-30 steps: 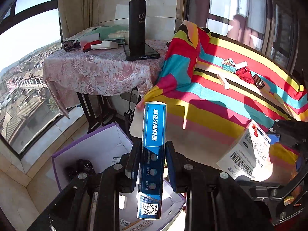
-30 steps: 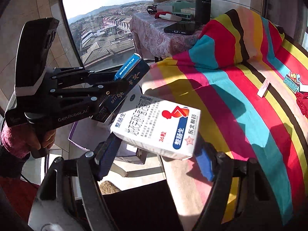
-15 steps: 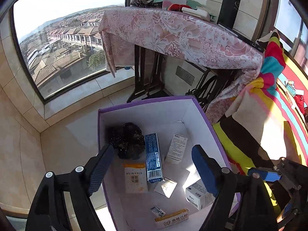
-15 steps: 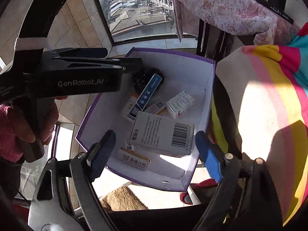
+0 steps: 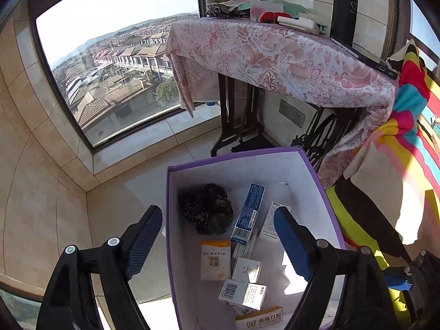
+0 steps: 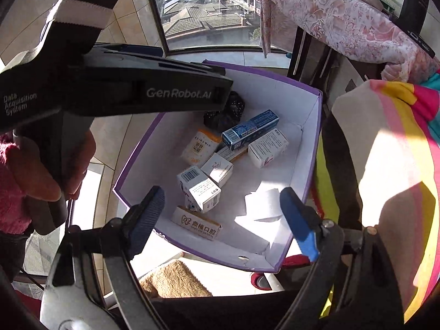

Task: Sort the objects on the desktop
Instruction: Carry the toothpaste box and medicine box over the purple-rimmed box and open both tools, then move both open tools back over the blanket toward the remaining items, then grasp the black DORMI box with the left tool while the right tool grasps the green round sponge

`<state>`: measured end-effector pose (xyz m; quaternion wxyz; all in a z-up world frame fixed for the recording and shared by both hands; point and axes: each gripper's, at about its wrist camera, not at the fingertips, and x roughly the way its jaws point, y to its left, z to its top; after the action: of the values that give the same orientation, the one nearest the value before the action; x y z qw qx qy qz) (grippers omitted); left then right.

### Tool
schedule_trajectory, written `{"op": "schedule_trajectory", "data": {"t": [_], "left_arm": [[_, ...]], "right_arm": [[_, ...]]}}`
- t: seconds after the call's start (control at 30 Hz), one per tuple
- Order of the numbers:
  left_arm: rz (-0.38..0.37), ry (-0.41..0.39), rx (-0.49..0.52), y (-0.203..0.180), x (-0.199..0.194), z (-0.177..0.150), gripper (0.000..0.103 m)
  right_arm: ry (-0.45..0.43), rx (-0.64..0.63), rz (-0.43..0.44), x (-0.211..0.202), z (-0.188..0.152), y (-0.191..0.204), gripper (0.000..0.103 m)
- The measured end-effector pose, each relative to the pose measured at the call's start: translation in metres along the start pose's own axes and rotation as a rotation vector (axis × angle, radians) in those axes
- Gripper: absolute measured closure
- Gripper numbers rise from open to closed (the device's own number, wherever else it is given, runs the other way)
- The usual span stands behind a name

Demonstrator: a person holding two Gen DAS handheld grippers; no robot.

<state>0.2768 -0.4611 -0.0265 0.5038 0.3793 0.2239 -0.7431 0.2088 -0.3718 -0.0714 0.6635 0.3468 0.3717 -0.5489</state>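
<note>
Here both grippers (image 5: 217, 236) (image 6: 222, 206) gape empty over the box (image 5: 233, 162) beside the draped table (image 5: 275, 55)

Looking like a lived-in home, probably a high-floor flat: large window (image 5: 118, 63) overlooking rows of tiled rooftops; side table wearing a pink floral cloth (image 5: 275, 55) and carrying a dark flask (image 5: 345, 5); striped multicolour blanket (image 6: 407, 143) lying alongside; beige tiled floor (image 5: 41, 192) running beneath.

Big window (image 5: 115, 63) looks out over rooftops, a black flask (image 5: 343, 5) stands on the pink floral tablecloth (image 5: 275, 55), striped blanket (image 5: 412, 104) bunched up beside it.
</note>
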Motion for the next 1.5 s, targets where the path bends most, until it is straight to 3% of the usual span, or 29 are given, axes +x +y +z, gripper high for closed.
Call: {"op": "schedule_trajectory", "data": {"t": [0.23,0.33,0.47,0.57,0.67,0.77,0.83,0.9,0.97,1.07,1.2,1.33,1.4,1.43,1.5], "left_arm": [[-0.034,-0.035,0.087,-0.071,-0.030,0.039,0.019],[-0.138,-0.086,0.187,-0.132,-0.050,0.056,0.018],[-0.324,-0.125,0.409,-0.251,-0.072,0.058,0.018],[-0.553,-0.120,0.551,-0.347,-0.089,0.050,0.018],[-0.669,-0.168,0.695,-0.444,-0.098,0.034,0.018],[-0.731,-0.129,0.799,-0.535,-0.095,0.024,0.018],[-0.742,-0.108,0.831,-0.581,-0.091,0.020,0.018],[-0.709,-0.132,0.854,-0.616,-0.088,0.016,0.018],[-0.630,-0.184,0.895,-0.647,-0.084,0.010,0.018],[-0.552,-0.211,0.915,-0.673,-0.071,0.011,0.018],[-0.585,-0.098,0.878,-0.689,-0.048,0.020,0.018],[-0.592,-0.072,0.843,-0.687,-0.038,0.023,0.020],[-0.594,-0.102,0.853,-0.679,-0.042,0.020,0.041],[-0.595,-0.108,0.855,-0.673,-0.043,0.019,0.059],[-0.659,-0.055,0.839,-0.656,-0.042,0.020,0.063]], "right_arm": [[-0.087,0.099,0.028,-0.048,-0.027,-0.041,0.016],[-0.193,0.219,-0.030,-0.101,-0.061,-0.089,0.016],[-0.291,0.491,-0.239,-0.179,-0.126,-0.169,0.014],[-0.386,0.672,-0.337,-0.242,-0.184,-0.225,0.013],[-0.354,0.838,-0.584,-0.281,-0.239,-0.281,0.013],[-0.316,1.012,-0.727,-0.309,-0.293,-0.342,0.013],[-0.284,1.081,-0.775,-0.318,-0.320,-0.376,0.013],[-0.256,1.125,-0.782,-0.324,-0.342,-0.402,0.013],[-0.254,1.158,-0.762,-0.326,-0.357,-0.419,0.013],[-0.231,1.186,-0.730,-0.320,-0.371,-0.441,0.013],[-0.209,1.181,-0.732,-0.316,-0.370,-0.470,0.012],[-0.142,1.174,-0.796,-0.313,-0.365,-0.491,0.012],[-0.146,1.159,-0.823,-0.314,-0.363,-0.486,0.021],[-0.146,1.165,-0.830,-0.315,-0.364,-0.482,0.021],[-0.161,1.173,-0.825,-0.318,-0.366,-0.469,0.021]]}}
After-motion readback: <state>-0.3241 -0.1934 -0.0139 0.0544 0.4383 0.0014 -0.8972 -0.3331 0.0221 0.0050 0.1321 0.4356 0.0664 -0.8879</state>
